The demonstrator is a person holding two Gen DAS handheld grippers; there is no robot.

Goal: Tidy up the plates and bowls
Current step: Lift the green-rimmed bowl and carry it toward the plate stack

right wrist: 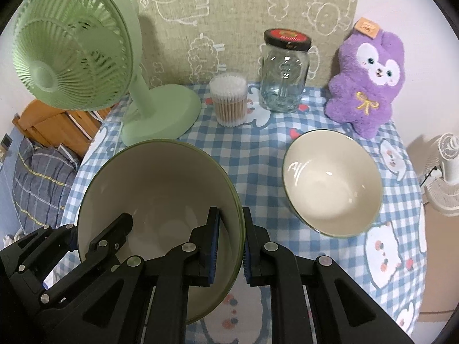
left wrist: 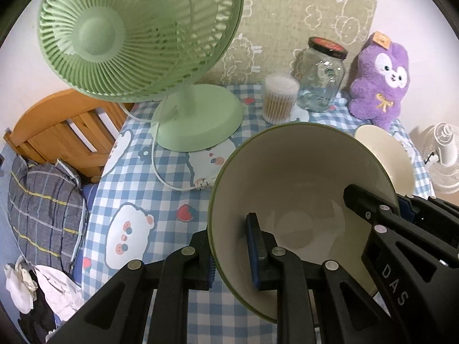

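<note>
Black gripper fingers fill the foreground of both views, and between them hangs the green-rimmed bowl (right wrist: 160, 189). The left gripper (left wrist: 233, 253) is nearly closed on the bowl's left wall, one blue pad inside and one outside. The right gripper (right wrist: 231, 248) pinches the opposite wall the same way, its jaws almost together with only the thin wall between them. The bowl tilts toward the cameras and looks clear of the checked tablecloth (right wrist: 258, 154), though from this angle I cannot be sure its foot is fully off.

Two thin pinches on a smooth glazed wall are the weak point. If one hand rises or turns ahead of the other, the bowl could twist in the pads and slide out, most likely onto the near edge of the tabletop. A wide swing left could clip the green desk fan (right wrist: 86, 66) or snag its white cord (left wrist: 160, 172), which trails across the cloth. Lowering it hard into the second bowl (right wrist: 332, 183), which sits toward the right edge, could chip a rim or push that bowl toward the edge.

The held bowl is deep, cream inside and green outside, empty and clean. The second one matches it in colour, with a dark rim line, and seems smaller.
</note>
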